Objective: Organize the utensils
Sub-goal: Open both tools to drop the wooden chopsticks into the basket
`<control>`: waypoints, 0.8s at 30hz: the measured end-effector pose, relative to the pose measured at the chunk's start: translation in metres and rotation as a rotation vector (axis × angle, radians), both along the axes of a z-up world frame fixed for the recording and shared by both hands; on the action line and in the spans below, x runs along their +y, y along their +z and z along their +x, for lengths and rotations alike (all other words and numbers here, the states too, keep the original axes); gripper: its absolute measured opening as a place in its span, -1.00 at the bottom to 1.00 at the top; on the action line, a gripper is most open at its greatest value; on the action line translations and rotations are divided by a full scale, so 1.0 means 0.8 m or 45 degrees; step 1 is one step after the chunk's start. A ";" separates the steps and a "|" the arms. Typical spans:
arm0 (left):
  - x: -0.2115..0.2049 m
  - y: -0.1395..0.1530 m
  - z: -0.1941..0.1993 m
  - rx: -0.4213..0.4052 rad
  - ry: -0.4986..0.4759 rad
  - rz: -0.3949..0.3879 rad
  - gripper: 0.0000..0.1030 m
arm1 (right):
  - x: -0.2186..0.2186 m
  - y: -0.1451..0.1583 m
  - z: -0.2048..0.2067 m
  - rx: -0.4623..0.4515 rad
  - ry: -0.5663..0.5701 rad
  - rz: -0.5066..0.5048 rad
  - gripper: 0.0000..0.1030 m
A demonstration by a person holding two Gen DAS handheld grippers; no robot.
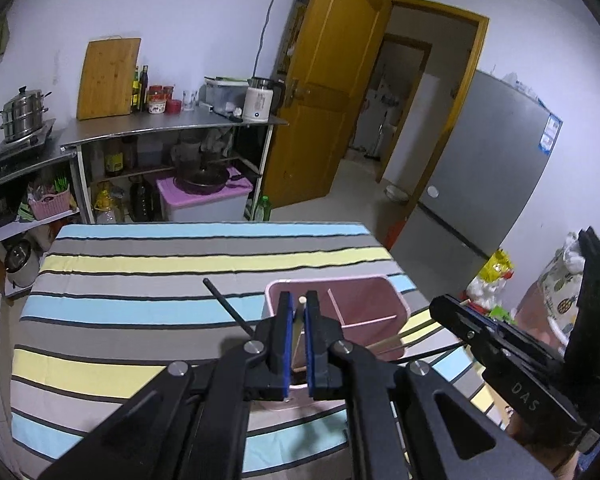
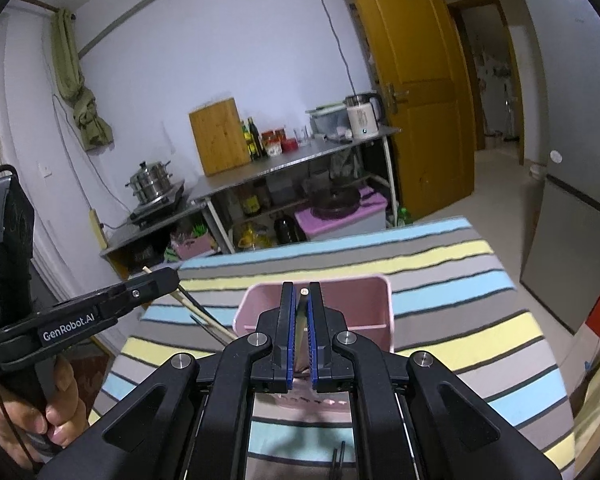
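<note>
On the striped tablecloth [image 1: 148, 264], listed left to right.

Item: black chopstick [image 1: 228, 308]. Lies loose on the cloth, just left of the box, its near end hidden behind your left tool. Leave it for a later pick.

Item: left gripper [image 1: 299, 320]. Jaws clamped on a pale wooden chopstick [image 1: 301, 300], held lengthwise between the blue pads, tip showing above them, over the near left part of the box. Seen from the right wrist, the stick slants down toward the box's left side.

Item: pink divided box [image 1: 396, 300]. Thin partitions inside; which compartment each stick hangs over cannot be told for sure. It looks light, so you should avoid knocking its rim.

Item: right gripper [image 2: 303, 308]. Jaws pinched on a thin chopstick [image 2: 303, 291] with a pale tip, poised above the box's near wall.

Handling note, a judgement: bring each tip well inside one compartment before you part the pads, lower end first, so the stick slides in rather than bouncing off a divider. Release one side at a time, keeping the tools from crossing.
</note>
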State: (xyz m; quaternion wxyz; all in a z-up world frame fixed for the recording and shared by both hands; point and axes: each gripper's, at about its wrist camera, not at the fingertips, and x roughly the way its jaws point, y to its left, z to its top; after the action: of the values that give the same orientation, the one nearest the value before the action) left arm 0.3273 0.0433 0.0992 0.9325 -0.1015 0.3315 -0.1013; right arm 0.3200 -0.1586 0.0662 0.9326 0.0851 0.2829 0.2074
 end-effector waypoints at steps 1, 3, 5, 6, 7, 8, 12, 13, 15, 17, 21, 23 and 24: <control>0.000 -0.004 0.001 0.010 -0.002 -0.003 -0.88 | 0.001 -0.004 0.001 0.010 0.006 -0.004 -0.91; -0.001 -0.010 0.004 0.027 -0.001 -0.006 -0.88 | 0.003 -0.010 0.003 0.028 0.015 -0.010 -0.90; 0.000 -0.015 0.006 0.040 -0.006 -0.013 -0.86 | 0.006 -0.017 0.005 0.053 0.030 -0.021 -0.90; -0.001 -0.018 0.006 0.054 -0.010 -0.016 -0.84 | 0.008 -0.019 0.008 0.065 0.036 -0.027 -0.90; -0.002 -0.020 0.006 0.067 -0.010 -0.014 -0.76 | 0.008 -0.022 0.009 0.075 0.042 -0.032 -0.90; -0.002 -0.022 0.006 0.077 -0.008 -0.011 -0.58 | 0.008 -0.024 0.009 0.088 0.045 -0.037 -0.90; 0.002 -0.018 -0.004 0.058 -0.013 -0.040 -0.43 | 0.003 -0.021 0.004 0.079 0.050 -0.028 -0.72; 0.003 -0.015 -0.008 0.049 -0.011 -0.041 -0.42 | 0.001 -0.018 0.000 0.072 0.053 -0.025 -0.70; 0.006 -0.010 -0.015 0.035 -0.009 -0.036 -0.42 | -0.003 -0.012 -0.007 0.056 0.053 -0.023 -0.70; 0.009 -0.006 -0.024 0.026 -0.004 -0.030 -0.42 | -0.007 -0.006 -0.016 0.037 0.052 -0.023 -0.69; 0.011 0.004 -0.050 -0.011 0.003 -0.013 -0.42 | -0.015 0.005 -0.036 0.013 0.065 -0.015 -0.69; 0.011 0.006 -0.066 -0.025 0.003 -0.014 -0.42 | -0.020 0.009 -0.053 -0.003 0.071 -0.017 -0.69; 0.011 0.006 -0.072 -0.030 0.000 -0.014 -0.42 | -0.023 0.010 -0.060 -0.006 0.073 -0.015 -0.69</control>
State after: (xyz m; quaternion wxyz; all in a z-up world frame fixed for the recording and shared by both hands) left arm 0.2695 0.0517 0.1038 0.9357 -0.1056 0.3200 -0.1042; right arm 0.2720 -0.1769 0.0743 0.9274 0.0711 0.2840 0.2327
